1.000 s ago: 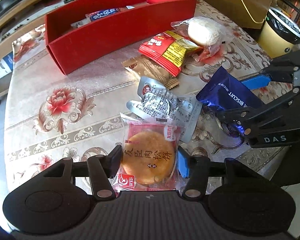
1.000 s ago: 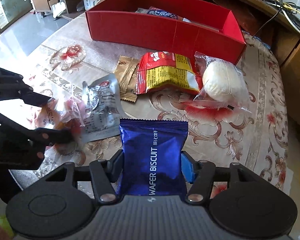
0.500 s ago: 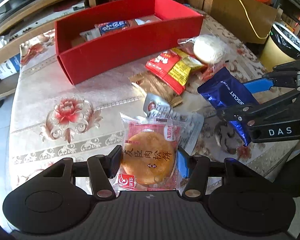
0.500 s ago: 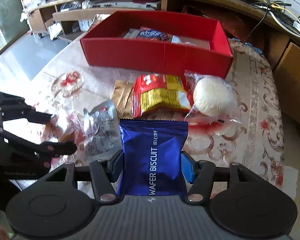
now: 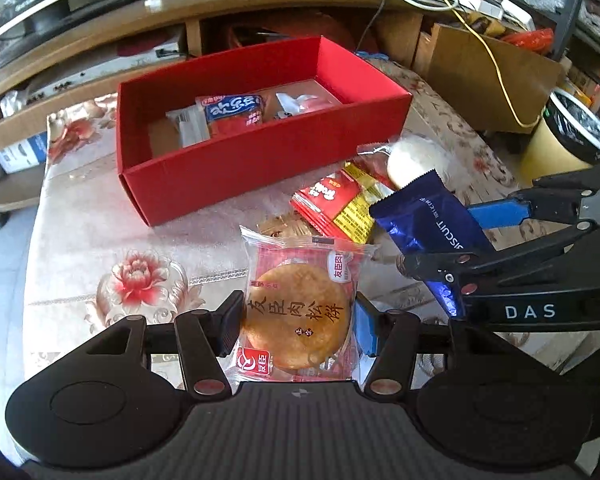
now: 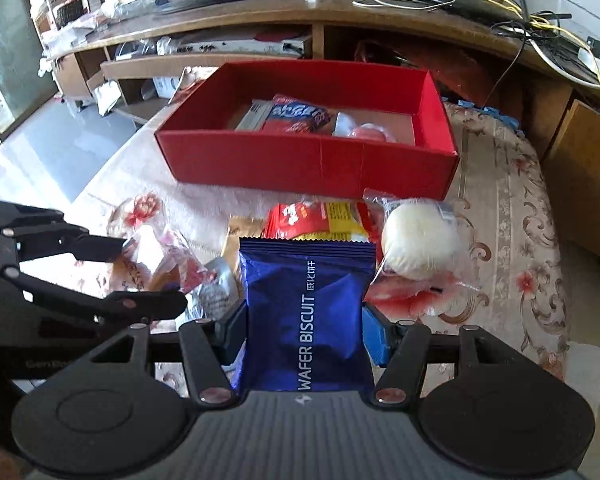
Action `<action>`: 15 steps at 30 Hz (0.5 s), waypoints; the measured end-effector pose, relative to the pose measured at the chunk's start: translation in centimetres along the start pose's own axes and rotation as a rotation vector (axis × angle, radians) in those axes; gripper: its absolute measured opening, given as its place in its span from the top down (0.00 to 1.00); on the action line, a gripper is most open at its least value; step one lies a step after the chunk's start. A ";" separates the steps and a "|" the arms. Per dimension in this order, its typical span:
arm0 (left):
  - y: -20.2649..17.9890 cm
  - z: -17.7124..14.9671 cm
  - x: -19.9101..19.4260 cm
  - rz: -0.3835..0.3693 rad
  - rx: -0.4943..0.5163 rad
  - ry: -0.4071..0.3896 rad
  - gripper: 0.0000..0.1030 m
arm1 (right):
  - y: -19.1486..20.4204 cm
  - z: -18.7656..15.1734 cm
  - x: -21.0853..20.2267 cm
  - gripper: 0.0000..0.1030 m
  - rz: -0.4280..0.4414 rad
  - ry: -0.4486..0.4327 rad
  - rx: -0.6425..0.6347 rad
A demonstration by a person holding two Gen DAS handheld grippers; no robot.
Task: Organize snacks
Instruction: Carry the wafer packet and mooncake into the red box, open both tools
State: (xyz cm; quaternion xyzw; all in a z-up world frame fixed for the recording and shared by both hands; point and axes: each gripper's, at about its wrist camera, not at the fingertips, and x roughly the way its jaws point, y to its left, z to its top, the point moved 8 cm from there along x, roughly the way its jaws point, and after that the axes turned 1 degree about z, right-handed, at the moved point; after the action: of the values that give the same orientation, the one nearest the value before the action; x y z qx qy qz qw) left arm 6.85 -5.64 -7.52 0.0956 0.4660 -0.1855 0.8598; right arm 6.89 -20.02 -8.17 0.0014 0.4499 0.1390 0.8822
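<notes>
My left gripper (image 5: 298, 326) is shut on a clear-wrapped round meat-floss cake (image 5: 298, 312), held above the table. My right gripper (image 6: 304, 332) is shut on a blue wafer biscuit pack (image 6: 306, 308), also held up; it also shows in the left wrist view (image 5: 428, 216). The red box (image 5: 260, 168) stands ahead on the table and holds a red-and-blue packet (image 5: 234, 114) and clear-wrapped snacks. On the table before the box lie a red-and-yellow packet (image 6: 320, 220), a white bun in clear wrap (image 6: 420, 240), a brown packet (image 5: 280, 226) and a silver packet (image 6: 214, 288).
The table (image 5: 100, 220) has a floral cloth. A wooden shelf unit (image 6: 340, 20) with cables stands behind the box. A cardboard box (image 5: 480, 76) and a yellow bin (image 5: 560, 132) stand beyond the table's right side.
Both grippers have risen with their snacks and moved toward the red box. More of the box's inside shows now.
</notes>
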 end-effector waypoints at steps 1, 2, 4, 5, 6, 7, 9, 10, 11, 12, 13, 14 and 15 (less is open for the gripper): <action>0.1 0.1 0.0 -0.002 -0.013 0.002 0.39 | -0.1 0.2 -0.1 0.46 0.005 -0.004 0.006; 0.2 0.2 0.1 -0.001 -0.020 0.003 0.39 | -0.1 0.4 -0.1 0.46 0.007 -0.007 0.007; 0.4 0.5 0.1 0.011 -0.035 0.000 0.39 | -0.1 0.7 -0.2 0.46 0.012 -0.013 0.008; 0.4 0.7 0.1 0.017 -0.043 -0.003 0.39 | -0.1 0.9 -0.3 0.46 0.017 -0.016 0.011; 0.4 1.0 0.1 0.022 -0.048 -0.008 0.39 | -0.2 1.1 -0.3 0.46 0.019 -0.021 0.015; 0.3 1.4 0.3 0.028 -0.049 -0.009 0.39 | -0.3 1.3 -0.4 0.46 0.020 -0.026 0.020; 0.0 2.3 1.0 0.043 -0.050 -0.002 0.39 | -0.8 1.7 -0.6 0.46 0.027 -0.033 0.040; -0.2 2.6 1.2 0.043 -0.056 0.000 0.40 | -1.1 1.9 -0.6 0.46 0.025 -0.036 0.047; -0.4 2.9 1.3 0.042 -0.061 -0.002 0.40 | -1.5 2.1 -0.6 0.46 0.018 -0.040 0.054; -0.6 3.4 1.4 0.041 -0.059 -0.007 0.40 | -1.9 2.4 -0.6 0.46 0.014 -0.043 0.062; -0.9 3.9 1.4 0.037 -0.055 -0.014 0.40 | -2.5 2.6 -0.7 0.46 0.013 -0.047 0.077; -1.1 4.1 1.4 0.034 -0.057 -0.016 0.40 | -2.9 2.7 -0.7 0.46 0.014 -0.051 0.090; -1.3 4.4 1.4 0.033 -0.062 -0.018 0.40 | -3.4 2.8 -0.9 0.46 0.016 -0.058 0.105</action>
State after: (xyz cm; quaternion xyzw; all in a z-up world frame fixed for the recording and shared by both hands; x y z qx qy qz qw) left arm 10.38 -8.60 -6.26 0.0751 0.4620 -0.1575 0.8695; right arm 9.49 -23.12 -6.24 0.0553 0.4309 0.1220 0.8924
